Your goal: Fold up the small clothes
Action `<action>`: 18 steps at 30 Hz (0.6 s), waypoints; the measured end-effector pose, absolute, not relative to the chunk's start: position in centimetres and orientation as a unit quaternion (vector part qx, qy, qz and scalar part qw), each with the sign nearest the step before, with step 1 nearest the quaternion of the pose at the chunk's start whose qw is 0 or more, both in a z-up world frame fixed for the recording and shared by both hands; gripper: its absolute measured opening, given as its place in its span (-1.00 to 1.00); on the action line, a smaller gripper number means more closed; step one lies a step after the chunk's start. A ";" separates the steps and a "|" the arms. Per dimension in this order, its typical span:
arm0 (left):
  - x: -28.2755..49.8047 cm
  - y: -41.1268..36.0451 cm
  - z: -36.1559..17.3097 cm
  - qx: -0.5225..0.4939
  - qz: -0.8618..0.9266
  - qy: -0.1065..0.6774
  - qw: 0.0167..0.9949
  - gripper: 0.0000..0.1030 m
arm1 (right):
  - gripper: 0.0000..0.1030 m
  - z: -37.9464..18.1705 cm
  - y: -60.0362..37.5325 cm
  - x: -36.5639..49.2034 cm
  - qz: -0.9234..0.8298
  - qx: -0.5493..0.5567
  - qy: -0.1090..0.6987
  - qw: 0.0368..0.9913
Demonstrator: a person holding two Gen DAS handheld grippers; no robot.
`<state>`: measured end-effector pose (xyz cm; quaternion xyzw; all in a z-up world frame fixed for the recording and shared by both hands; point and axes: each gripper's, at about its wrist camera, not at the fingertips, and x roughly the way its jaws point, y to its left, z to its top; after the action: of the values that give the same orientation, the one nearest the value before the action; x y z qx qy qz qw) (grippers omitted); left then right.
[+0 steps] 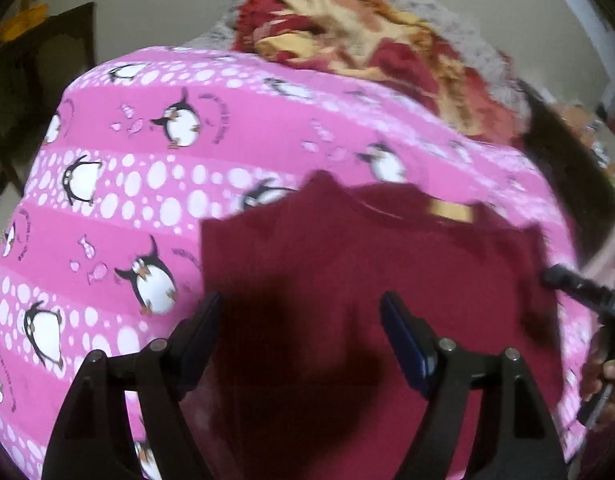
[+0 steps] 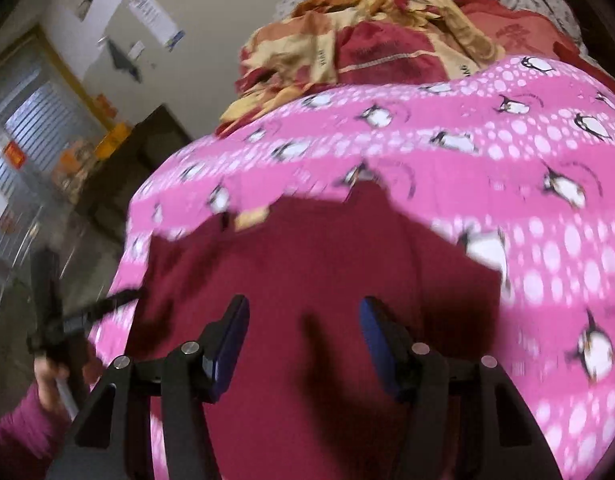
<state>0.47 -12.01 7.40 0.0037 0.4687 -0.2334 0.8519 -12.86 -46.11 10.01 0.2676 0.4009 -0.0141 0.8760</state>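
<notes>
A dark red small garment [image 1: 347, 248] lies spread flat on the pink penguin-print sheet [image 1: 147, 184], with a yellow label [image 1: 451, 210] at its far neck edge. My left gripper [image 1: 301, 300] hovers over its near-left part, jaws wide apart, nothing between them. The right gripper's finger [image 1: 579, 292] reaches in from the right edge. In the right wrist view the same garment [image 2: 307, 248] fills the middle, and my right gripper [image 2: 303, 304] stands open over it with nothing held. The left gripper [image 2: 79, 316] shows at the far left, held by a hand.
A crumpled red and yellow blanket [image 2: 367, 48] lies beyond the pink sheet [image 2: 507, 152], on a grey flowered cover [image 1: 447, 12]. Dark furniture [image 2: 147, 148] and a window [image 2: 31, 112] stand to the left of the bed. A pink sleeve [image 2: 19, 432] is at lower left.
</notes>
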 end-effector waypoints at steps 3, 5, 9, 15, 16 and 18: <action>2.6 -12.3 5.9 0.012 -0.182 0.472 0.862 0.50 | 0.15 8.1 -47.9 -10.6 -0.051 0.284 0.405 0.868; 4.1 -12.6 4.6 0.022 -0.153 0.484 0.861 0.50 | 0.13 7.3 -48.4 -9.6 -0.059 0.293 0.408 0.863; 5.0 -12.8 3.6 0.016 -0.143 0.497 0.856 0.57 | 0.15 8.3 -48.0 -9.8 -0.054 0.275 0.410 0.868; 2.2 -11.6 6.2 0.032 -0.155 0.477 0.865 0.56 | 0.16 11.2 -47.4 -16.2 -0.044 0.274 0.422 0.863; 1.8 -11.4 6.5 0.032 -0.159 0.475 0.865 0.57 | 0.16 11.3 -47.0 -16.9 -0.044 0.267 0.427 0.863; 0.5 -10.9 7.1 0.028 -0.166 0.470 0.867 0.57 | 0.16 11.4 -45.7 -19.1 -0.039 0.253 0.439 0.861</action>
<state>0.46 -10.94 7.10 0.0283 0.4698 -0.1659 0.8666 -19.07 -45.73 11.39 0.2526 0.4388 -0.0389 0.8615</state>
